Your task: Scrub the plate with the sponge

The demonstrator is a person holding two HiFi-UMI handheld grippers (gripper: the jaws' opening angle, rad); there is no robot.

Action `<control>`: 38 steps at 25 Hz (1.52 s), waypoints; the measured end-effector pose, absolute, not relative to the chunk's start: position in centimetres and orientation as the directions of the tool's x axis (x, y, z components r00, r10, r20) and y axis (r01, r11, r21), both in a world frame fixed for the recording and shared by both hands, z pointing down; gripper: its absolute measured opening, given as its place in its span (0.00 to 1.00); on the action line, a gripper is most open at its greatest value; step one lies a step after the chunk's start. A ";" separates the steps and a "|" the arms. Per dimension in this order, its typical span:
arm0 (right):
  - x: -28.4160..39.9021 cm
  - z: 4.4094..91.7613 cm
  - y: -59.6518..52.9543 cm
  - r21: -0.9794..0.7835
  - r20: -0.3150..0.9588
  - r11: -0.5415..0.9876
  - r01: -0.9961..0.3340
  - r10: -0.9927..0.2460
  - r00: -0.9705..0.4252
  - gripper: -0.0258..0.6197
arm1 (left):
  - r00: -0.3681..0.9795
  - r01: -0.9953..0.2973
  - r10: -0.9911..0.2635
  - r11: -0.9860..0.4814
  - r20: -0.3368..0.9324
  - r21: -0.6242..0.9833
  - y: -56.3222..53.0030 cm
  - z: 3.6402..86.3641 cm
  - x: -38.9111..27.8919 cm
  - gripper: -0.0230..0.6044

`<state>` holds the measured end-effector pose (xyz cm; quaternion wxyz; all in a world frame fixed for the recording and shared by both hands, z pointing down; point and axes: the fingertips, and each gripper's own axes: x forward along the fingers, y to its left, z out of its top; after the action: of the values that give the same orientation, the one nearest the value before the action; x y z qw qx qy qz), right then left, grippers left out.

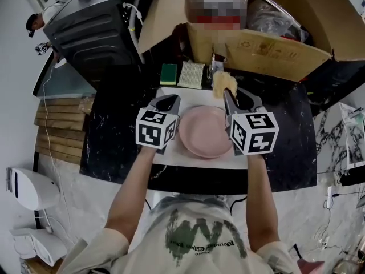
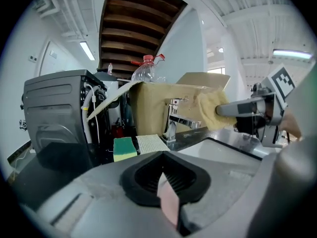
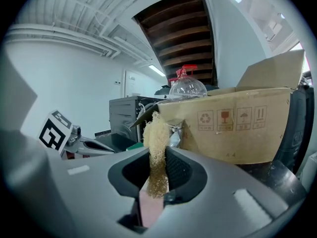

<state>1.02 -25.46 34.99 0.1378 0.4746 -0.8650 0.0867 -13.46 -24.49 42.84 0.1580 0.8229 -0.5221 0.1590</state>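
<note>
A pink plate [image 1: 204, 131] lies over the white sink [image 1: 197, 160] in the head view. My left gripper [image 1: 169, 103] is shut on the plate's left rim; in the left gripper view the pink edge [image 2: 168, 202] is pinched between the jaws of that gripper [image 2: 166, 180]. My right gripper [image 1: 229, 94] is shut on a yellowish fibrous sponge [image 1: 223, 83], held just beyond the plate's far right rim. In the right gripper view the sponge [image 3: 156, 148] stands up between the jaws of that gripper [image 3: 158, 177], with a strip of pink plate [image 3: 150, 209] below it.
Behind the sink lie a green-and-yellow sponge [image 1: 168, 73] and a white ribbed pad [image 1: 192, 74], next to a chrome faucet [image 2: 173, 120]. An open cardboard box [image 1: 268, 53] stands behind them at the right, a black appliance [image 1: 97, 33] at the back left. A person [image 1: 34, 23] is far off.
</note>
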 end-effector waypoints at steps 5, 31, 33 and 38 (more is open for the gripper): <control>-0.8 36.3 -24.9 -0.049 0.350 0.545 -0.837 -0.775 -0.525 0.14 | 0.427 -0.898 -0.792 -0.429 0.436 0.098 -24.5 43.8 -14.3 0.04; -7.5 50.4 -23.3 -0.127 0.628 0.643 -0.755 -0.538 -0.563 0.14 | 0.456 -0.874 -0.762 -0.482 0.459 0.069 -23.7 45.9 -15.5 0.04; -7.9 51.7 -23.2 -0.157 0.645 0.651 -0.742 -0.501 -0.576 0.14 | 0.452 -0.877 -0.764 -0.476 0.462 0.070 -23.7 46.0 -15.6 0.04; -8.5 54.6 -23.1 -0.200 0.683 0.669 -0.716 -0.428 -0.591 0.14 | 0.446 -0.880 -0.763 -0.468 0.467 0.075 -24.2 46.3 -15.4 0.04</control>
<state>-8.49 -23.12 54.60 0.3064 0.3326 -0.8605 0.2348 -15.40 -24.19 46.31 0.1555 0.8360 -0.4915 0.1878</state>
